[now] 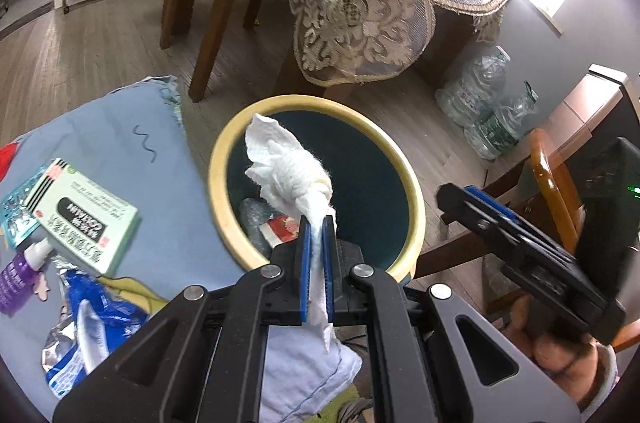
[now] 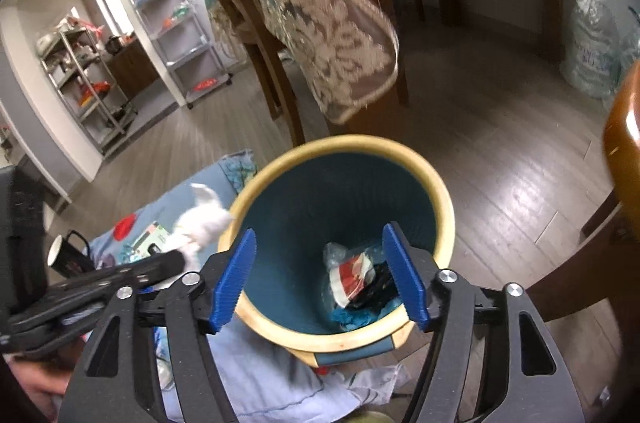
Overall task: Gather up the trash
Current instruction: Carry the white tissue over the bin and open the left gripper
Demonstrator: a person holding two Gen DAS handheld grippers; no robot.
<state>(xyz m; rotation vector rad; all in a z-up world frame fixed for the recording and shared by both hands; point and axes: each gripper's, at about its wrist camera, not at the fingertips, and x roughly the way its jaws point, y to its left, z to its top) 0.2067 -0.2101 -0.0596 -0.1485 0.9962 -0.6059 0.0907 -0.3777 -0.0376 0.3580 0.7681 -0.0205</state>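
Left tool (image 1: 317, 223) clamped tight on a white tissue (image 1: 288, 163), blue pads pressed together with the paper squeezed flat between them. Tissue long and bunched, running from the pads up and away, far tip (image 1: 260, 121) pointing to the upper left. One more end hanging down below the pads toward the blue cloth (image 1: 120, 127). Held up over the bin (image 1: 224, 159), just above the near rim, with the puffy part over the dark inside.

Round bin with a pale yellow rim and a blue-green inside, standing on the wood floor (image 1: 100, 55) right beside the blue cloth. Already at the bottom: a red and white wrapper (image 2: 352, 275), something black, clear plastic and a bit of blue stuff.

Right tool (image 2: 320, 271) wide apart, nothing between the blue pads, hanging over the near edge of the bin and looking down into it. From there, the tissue a white blur at the left, next to the rim.

On the blue cloth, left of the bin: a green and white box (image 1: 80, 215), a small purple bottle (image 1: 16, 275), a blue and silver wrapper (image 1: 88, 327).

Behind the bin, wooden chair legs (image 1: 212, 35) and a lace cloth (image 1: 360, 3) hanging down. Empty water bottles (image 1: 488, 107) against the wall at the right.
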